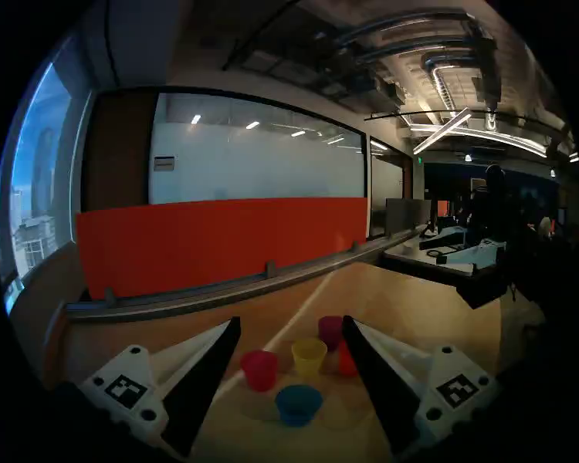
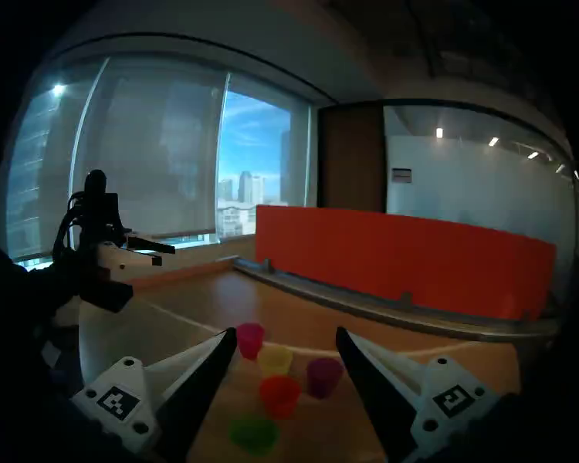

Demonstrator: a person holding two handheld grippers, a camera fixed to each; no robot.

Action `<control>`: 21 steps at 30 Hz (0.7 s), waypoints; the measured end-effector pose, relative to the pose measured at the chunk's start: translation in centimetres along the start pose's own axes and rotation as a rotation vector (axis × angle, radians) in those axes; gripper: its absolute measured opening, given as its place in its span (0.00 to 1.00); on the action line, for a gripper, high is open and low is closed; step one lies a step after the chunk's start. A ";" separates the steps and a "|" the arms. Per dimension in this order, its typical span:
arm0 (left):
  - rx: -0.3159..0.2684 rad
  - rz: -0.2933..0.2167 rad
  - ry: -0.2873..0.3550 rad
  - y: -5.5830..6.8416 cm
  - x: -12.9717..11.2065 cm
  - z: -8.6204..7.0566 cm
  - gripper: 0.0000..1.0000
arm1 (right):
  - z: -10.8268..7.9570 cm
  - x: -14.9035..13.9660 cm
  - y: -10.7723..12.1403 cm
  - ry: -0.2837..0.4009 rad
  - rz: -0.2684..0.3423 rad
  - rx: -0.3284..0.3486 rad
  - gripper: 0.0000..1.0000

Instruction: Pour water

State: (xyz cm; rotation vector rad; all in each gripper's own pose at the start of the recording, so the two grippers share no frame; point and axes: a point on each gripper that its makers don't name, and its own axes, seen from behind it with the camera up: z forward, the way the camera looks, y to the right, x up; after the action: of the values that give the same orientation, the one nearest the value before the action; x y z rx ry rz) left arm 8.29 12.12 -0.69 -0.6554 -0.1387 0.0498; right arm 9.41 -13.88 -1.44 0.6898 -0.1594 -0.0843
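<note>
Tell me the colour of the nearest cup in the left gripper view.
The cup is blue; the left gripper view shows it best.

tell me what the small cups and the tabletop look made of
The cups look like plastic: bright solid colours, thin rims. The tabletop looks like wood or wood-look laminate: smooth, tan, with a faint sheen. Which of the two I cannot tell.

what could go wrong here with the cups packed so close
1. The cups stand close together: the open left tongs, closing on the yellow cup, could knock over the pink cup or blue cup.
2. Both tongs face the same cluster, so the open right tongs might bump the left.
</note>
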 end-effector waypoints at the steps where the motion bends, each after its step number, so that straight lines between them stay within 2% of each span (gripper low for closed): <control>1: -0.011 0.000 -0.010 0.2 -0.3 0.0 0.98 | 0.0 -0.2 -0.2 -0.010 -0.001 0.009 0.99; 6: -0.055 0.010 -0.045 0.9 -1.2 0.1 0.98 | -0.2 -0.9 -1.1 -0.052 -0.002 0.052 0.99; 9: -0.062 0.028 -0.061 0.8 -1.6 0.2 0.98 | -0.1 -1.3 -1.5 -0.074 -0.007 0.069 0.99; 15: -0.082 0.067 -0.095 1.3 -3.1 0.6 0.98 | 0.1 -2.6 -1.8 -0.105 -0.025 0.079 0.99; 21: -0.107 0.073 -0.131 1.8 -5.1 1.2 0.98 | 0.2 -4.4 -2.0 -0.142 -0.028 0.095 0.99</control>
State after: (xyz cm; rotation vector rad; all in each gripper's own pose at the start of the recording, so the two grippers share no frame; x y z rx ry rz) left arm 3.05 13.76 -1.45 -0.7640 -0.2447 0.1563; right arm 5.03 -14.97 -3.09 0.7814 -0.2916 -0.1531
